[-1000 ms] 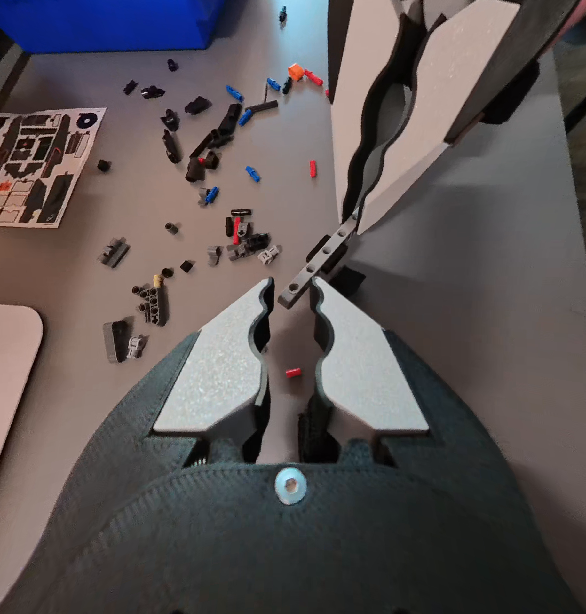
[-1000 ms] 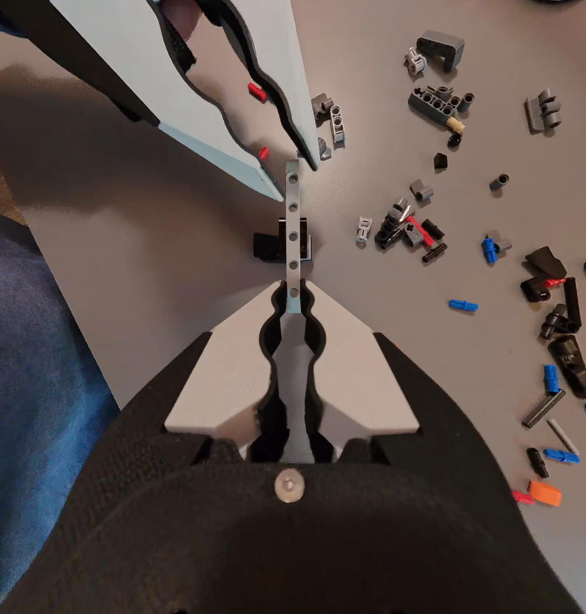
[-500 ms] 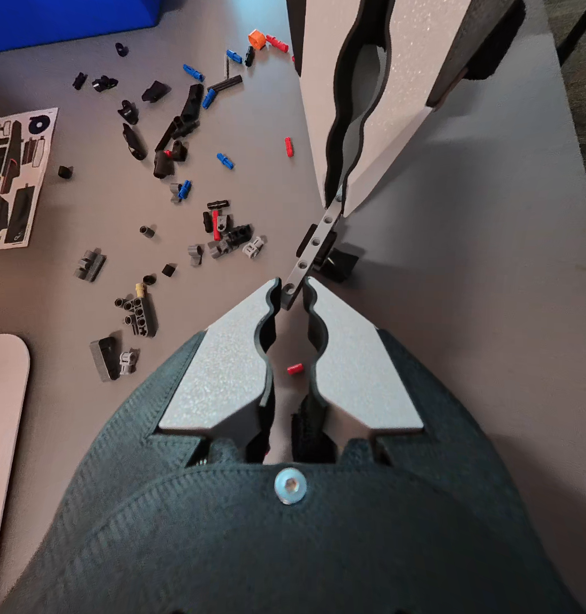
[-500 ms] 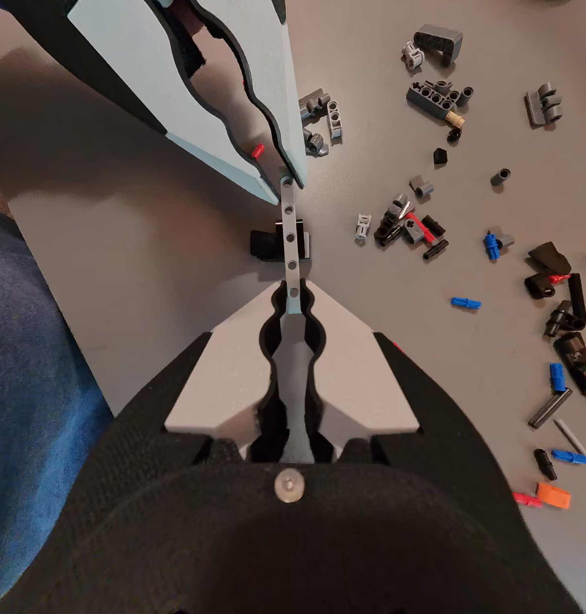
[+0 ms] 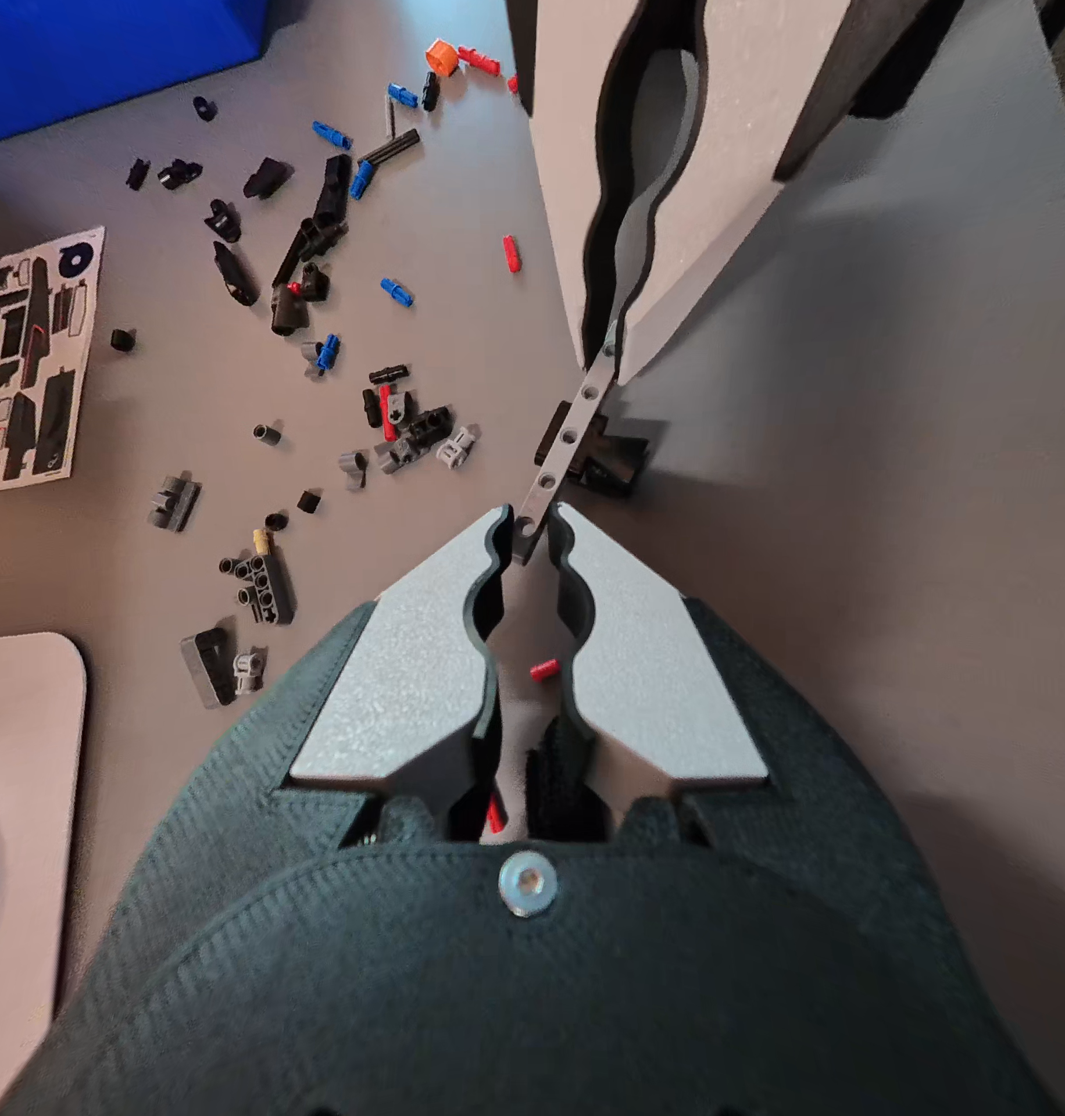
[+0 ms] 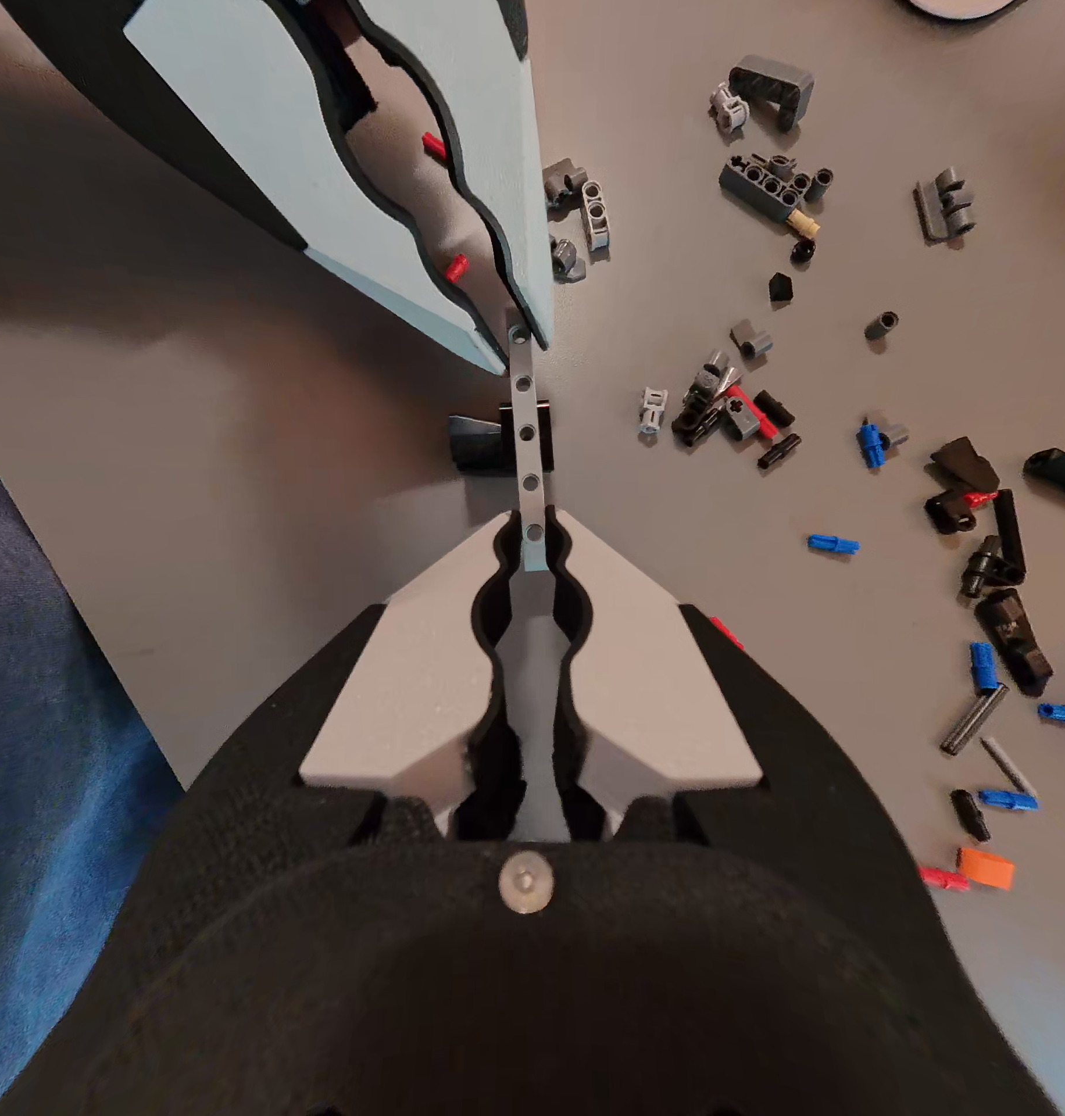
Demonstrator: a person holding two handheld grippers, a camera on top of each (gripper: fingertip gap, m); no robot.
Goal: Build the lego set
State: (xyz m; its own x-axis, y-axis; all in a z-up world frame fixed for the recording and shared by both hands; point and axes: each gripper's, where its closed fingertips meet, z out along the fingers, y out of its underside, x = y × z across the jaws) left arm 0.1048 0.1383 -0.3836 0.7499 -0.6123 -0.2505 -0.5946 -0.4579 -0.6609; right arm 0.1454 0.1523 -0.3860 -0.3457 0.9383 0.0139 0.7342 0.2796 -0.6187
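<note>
Surface: I worked over a plain grey table [image 5: 880, 543], loose parts scattered on it.
Left gripper [image 5: 529, 531]: my fingers stood narrow around the near end of the grey beam [image 5: 569, 433]; the left pad touched it, a gap showed beside the right pad, so I judged this grip not yet firm.
Right gripper [image 6: 533, 534]: my fingers were closed onto the opposite end of the beam, its last hole sitting between the tips.
Beam position: it was held in the air above the table, spanning tip to tip between the two tools.
Long axis: it ran straight along the right gripper's fingers and slanted up and to the right from the left gripper.
Pose: the tools faced each other nose to nose, each about equally near its own end.
Below the beam: a black part [image 6: 479, 444] lay on the table.
Farther off: a sticker sheet [image 5: 32, 362] and a blue box [image 5: 95, 54] lay beyond the scattered pieces.
</note>
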